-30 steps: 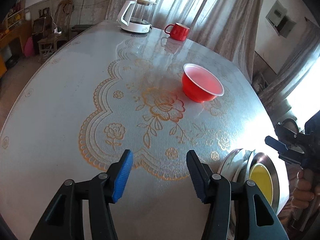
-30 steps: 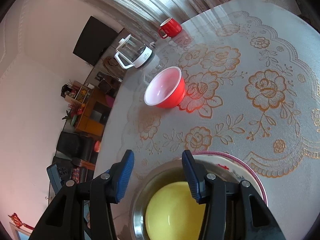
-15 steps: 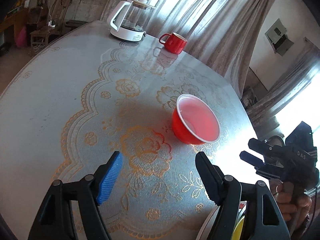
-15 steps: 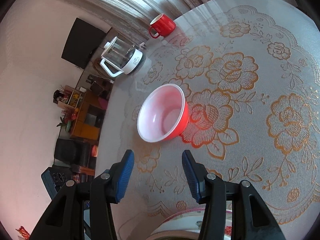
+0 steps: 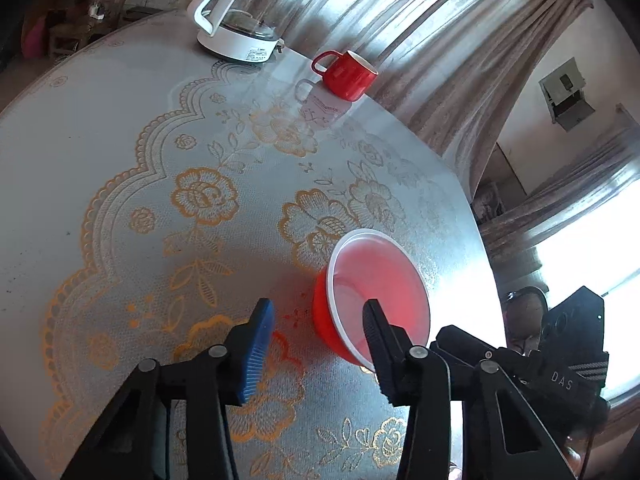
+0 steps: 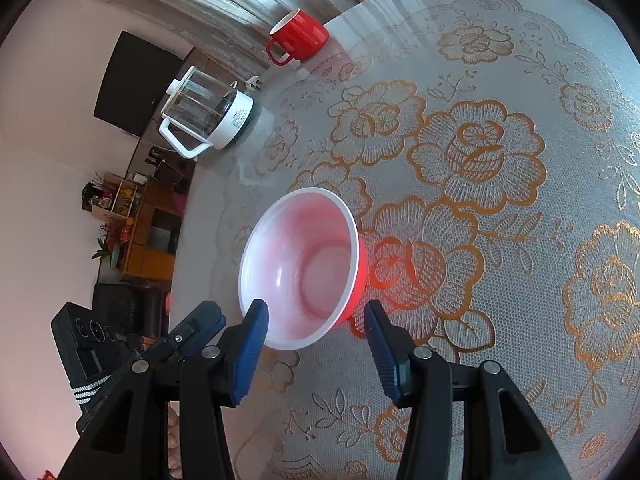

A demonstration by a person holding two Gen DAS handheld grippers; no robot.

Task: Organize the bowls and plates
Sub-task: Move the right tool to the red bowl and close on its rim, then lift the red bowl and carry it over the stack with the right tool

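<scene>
Red bowl (image 6: 304,272) upright on tabletop (image 6: 520,80), just beyond both grippers; right gripper (image 6: 316,344) fingers wide apart, empty; left gripper (image 5: 320,344) fingers wide apart, empty; red mug (image 5: 346,74), kettle (image 5: 244,20) at far edge.

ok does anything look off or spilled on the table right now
Nothing stands out. The red bowl sits upright and empty on the table; the red mug and kettle stand upright, no spills.

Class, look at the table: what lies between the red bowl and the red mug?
Nothing stands there. Between the red bowl and the red mug lies only bare tablecloth with gold flowers. The right wrist view shows it best.
</scene>
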